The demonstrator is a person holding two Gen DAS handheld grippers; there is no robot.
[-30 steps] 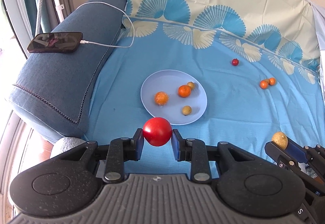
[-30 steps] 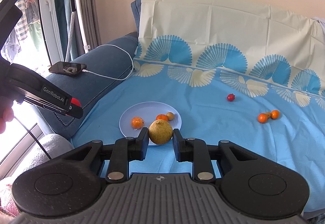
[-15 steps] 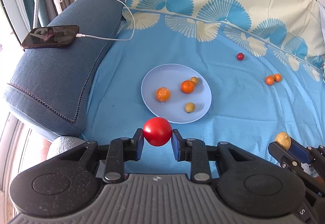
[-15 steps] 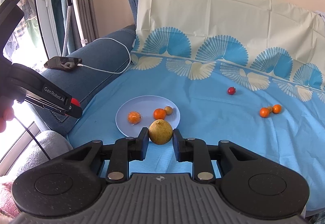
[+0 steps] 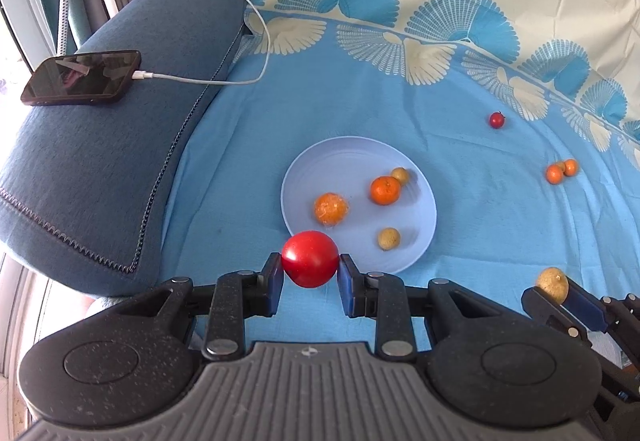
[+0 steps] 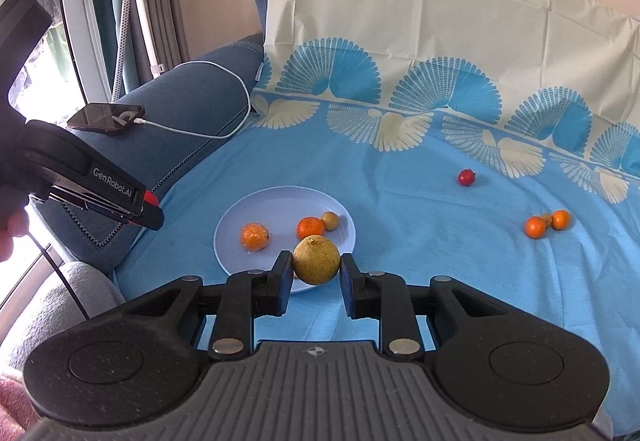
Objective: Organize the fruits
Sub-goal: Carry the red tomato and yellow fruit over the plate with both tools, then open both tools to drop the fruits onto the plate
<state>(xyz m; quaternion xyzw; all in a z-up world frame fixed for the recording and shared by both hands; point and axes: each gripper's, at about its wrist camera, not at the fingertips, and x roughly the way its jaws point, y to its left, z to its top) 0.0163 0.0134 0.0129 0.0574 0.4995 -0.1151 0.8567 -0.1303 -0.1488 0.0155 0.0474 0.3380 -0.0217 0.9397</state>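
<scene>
Left gripper [image 5: 310,273] is clenched on a red tomato [image 5: 310,259], just short of the near rim of the blue plate [image 5: 344,157]. Right gripper [image 6: 316,273] grips a yellow-green fruit [image 6: 316,259] over the same rim. Step in hand: carry to the plate. Next: clear the rim, lower onto bare plate away from the oranges [image 5: 385,190], release. Strays [image 5: 496,120] are left on the bedsheet [image 5: 460,241].

**Bright daylight, strong fisheye bend**

Daylight pours in from the window [image 6: 40,53] at left, overexposed there. The blue sheet [image 5: 360,113] is evenly lit, shadows soft and faint. Both views are sharp, curving heavily toward dark corners.
</scene>
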